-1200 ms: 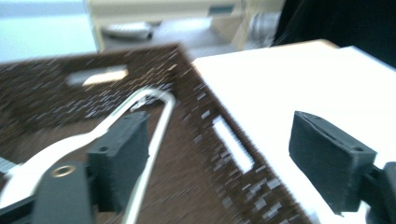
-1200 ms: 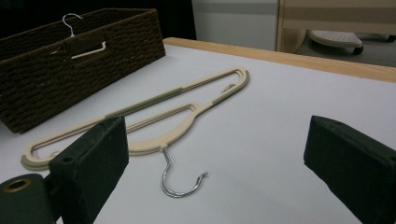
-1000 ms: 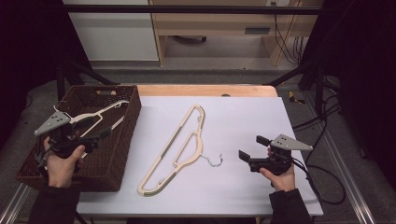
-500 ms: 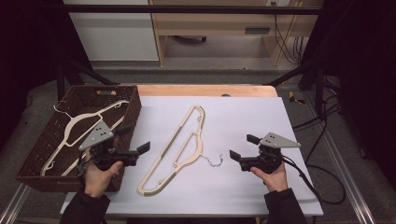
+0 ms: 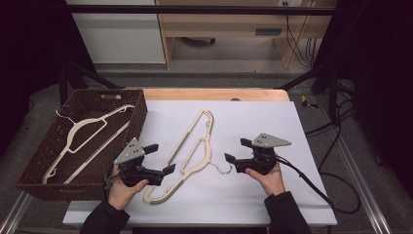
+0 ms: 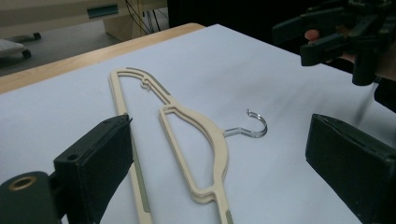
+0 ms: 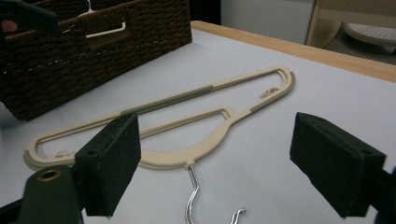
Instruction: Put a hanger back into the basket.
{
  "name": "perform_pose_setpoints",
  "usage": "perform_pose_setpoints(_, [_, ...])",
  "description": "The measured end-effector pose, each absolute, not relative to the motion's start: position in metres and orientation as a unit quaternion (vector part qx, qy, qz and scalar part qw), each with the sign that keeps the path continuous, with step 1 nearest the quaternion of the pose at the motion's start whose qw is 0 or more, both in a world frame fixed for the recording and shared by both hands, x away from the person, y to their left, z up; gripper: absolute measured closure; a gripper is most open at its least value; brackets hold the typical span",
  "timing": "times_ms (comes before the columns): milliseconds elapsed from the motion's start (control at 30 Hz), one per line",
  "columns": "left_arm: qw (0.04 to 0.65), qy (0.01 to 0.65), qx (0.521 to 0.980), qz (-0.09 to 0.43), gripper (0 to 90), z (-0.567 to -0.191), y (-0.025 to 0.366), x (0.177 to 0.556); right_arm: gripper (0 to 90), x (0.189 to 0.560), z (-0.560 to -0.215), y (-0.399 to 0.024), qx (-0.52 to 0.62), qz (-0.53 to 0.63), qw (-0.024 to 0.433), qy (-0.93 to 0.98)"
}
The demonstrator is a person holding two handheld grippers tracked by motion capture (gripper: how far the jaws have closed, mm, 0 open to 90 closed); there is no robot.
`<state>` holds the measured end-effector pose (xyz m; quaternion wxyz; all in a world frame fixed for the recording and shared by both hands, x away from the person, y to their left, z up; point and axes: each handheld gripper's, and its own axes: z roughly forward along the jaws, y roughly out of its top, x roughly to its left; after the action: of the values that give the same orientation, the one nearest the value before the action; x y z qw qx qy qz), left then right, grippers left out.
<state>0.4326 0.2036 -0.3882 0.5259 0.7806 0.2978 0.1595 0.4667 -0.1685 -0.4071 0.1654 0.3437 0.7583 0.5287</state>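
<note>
Cream plastic hanger [image 5: 187,148] with a metal hook [image 5: 221,168] lies flat on the white table sheet [image 5: 272,122], between the 2 grippers. Left gripper [image 5: 163,159] has its jaws wide apart over the hanger's lower end, holding nothing. Right gripper [image 5: 237,151], near the hook, has just been closing its jaws, which stand apart and empty.

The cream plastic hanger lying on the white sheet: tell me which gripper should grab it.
Probably left. The left gripper stands open right beside the cream plastic hanger's lower bar; the right gripper faces only its wire hook.
</note>
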Motion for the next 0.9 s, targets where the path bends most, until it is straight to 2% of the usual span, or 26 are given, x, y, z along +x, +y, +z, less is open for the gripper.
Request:
perform_pose_setpoints(100, [0.525, 0.298, 0.782, 0.155, 7.2, -0.392, 0.204, 0.433, 24.6, 0.476, -0.413, -0.157, 0.336, 0.521, 0.153, 0.77])
perform_pose_setpoints(300, [0.515, 0.305, 0.787, 0.149, 7.2, -0.401, 0.205, 0.434, 29.2, 0.488, -0.432, -0.14, 0.326, 0.495, 0.137, 0.793])
perform_pose_setpoints(500, [0.509, 0.306, 0.791, 0.145, 7.0, -0.407, 0.203, 0.435, 43.6, 0.501, -0.458, -0.128, 0.333, 0.471, 0.12, 0.808])
perform_pose_setpoints(900, [0.507, 0.3, 0.795, 0.146, 6.5, -0.41, 0.203, 0.436, 63.2, 0.511, -0.485, -0.121, 0.335, 0.426, 0.092, 0.835])
